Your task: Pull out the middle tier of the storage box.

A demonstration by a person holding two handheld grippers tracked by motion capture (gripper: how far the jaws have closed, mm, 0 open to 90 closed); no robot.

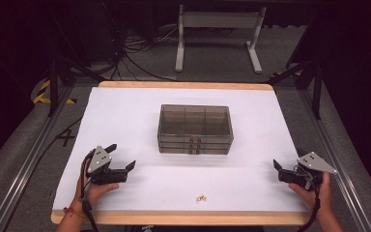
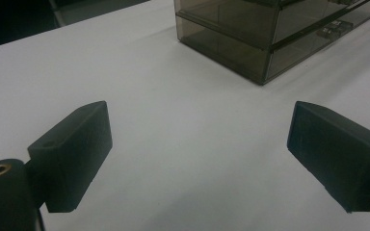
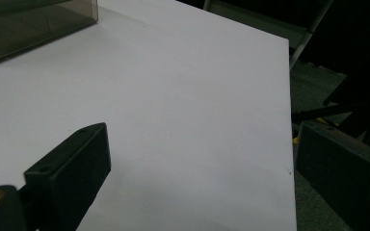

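1. Both hand-held grippers are being kept low over the white table (image 1: 125, 106), one at each near corner, and neither is touching anything else.
2. On the left, the left gripper (image 1: 123, 155) is being held in the person's left hand (image 1: 96, 191), with its jaws spread wide and pointed towards the middle of the table.
3. From the left gripper view, bare white surface is being seen between the two black jaws, so nothing is being gripped.
4. On the right, the right gripper (image 1: 276, 165) is being held in the person's right hand (image 1: 314, 193), its jaws likewise released and empty.
5. From the right gripper view, one jaw is being held over the white surface while the other is hanging past the table's right edge.
6. A smoky clear drawer box (image 1: 195, 129) is being left standing at the table's centre, well apart from both grippers; its drawers are being shown closed, with small handles on the side facing the person.
7. A small gold-coloured object (image 1: 201, 197) is being left lying near the front edge, between the two grippers and in front of the box; what it is cannot be told.
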